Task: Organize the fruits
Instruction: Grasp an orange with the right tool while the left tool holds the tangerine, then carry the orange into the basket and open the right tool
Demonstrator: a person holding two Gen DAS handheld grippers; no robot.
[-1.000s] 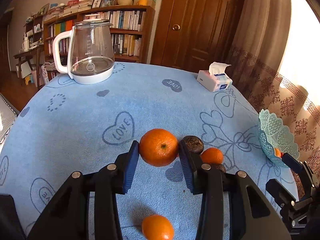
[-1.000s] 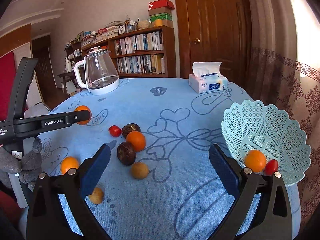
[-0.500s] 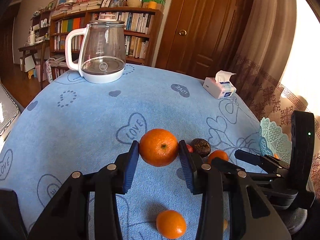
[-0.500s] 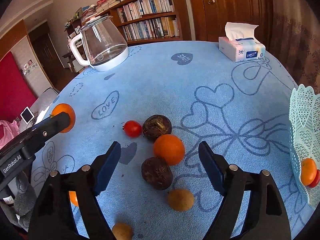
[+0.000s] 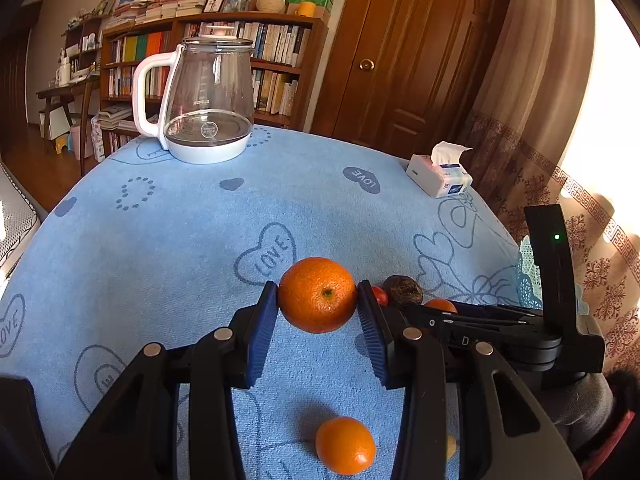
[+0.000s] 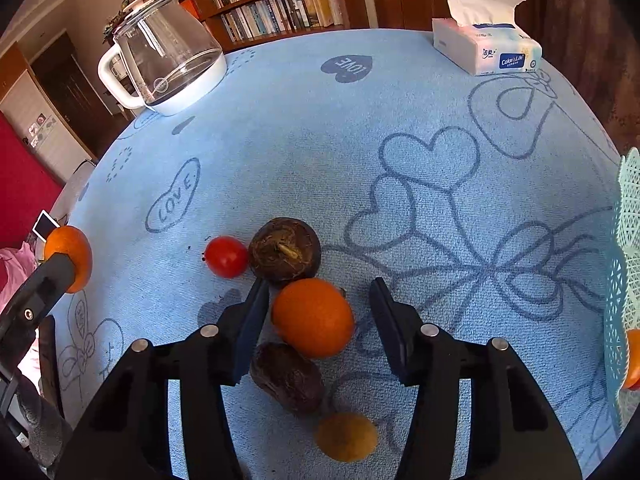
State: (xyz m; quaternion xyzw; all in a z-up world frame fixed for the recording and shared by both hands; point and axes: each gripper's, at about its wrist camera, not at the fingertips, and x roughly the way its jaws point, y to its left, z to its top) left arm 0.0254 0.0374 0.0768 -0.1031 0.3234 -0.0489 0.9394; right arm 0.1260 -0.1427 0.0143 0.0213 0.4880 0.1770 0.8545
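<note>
My left gripper (image 5: 318, 308) is shut on a tangerine (image 5: 317, 294) and holds it above the blue tablecloth; the held tangerine also shows at the left edge of the right wrist view (image 6: 69, 258). My right gripper (image 6: 318, 318) is open, its fingers on either side of an orange (image 6: 313, 322) lying on the cloth. Around that orange lie a cherry tomato (image 6: 226, 257), two dark brown fruits (image 6: 285, 250) (image 6: 288, 376) and a small yellow fruit (image 6: 346, 436). The mint lattice basket (image 6: 626, 264) stands at the right edge with an orange fruit inside.
A glass kettle (image 6: 164, 66) stands at the table's far left and a tissue pack (image 6: 486, 50) at the far right. Another tangerine (image 5: 345, 445) lies on the cloth below my left gripper. A bookshelf and a wooden door stand behind the table.
My right gripper has come down and forward from near the basket until its open fingers flank the orange. My left gripper has kept hold of the tangerine, shifting slightly.
</note>
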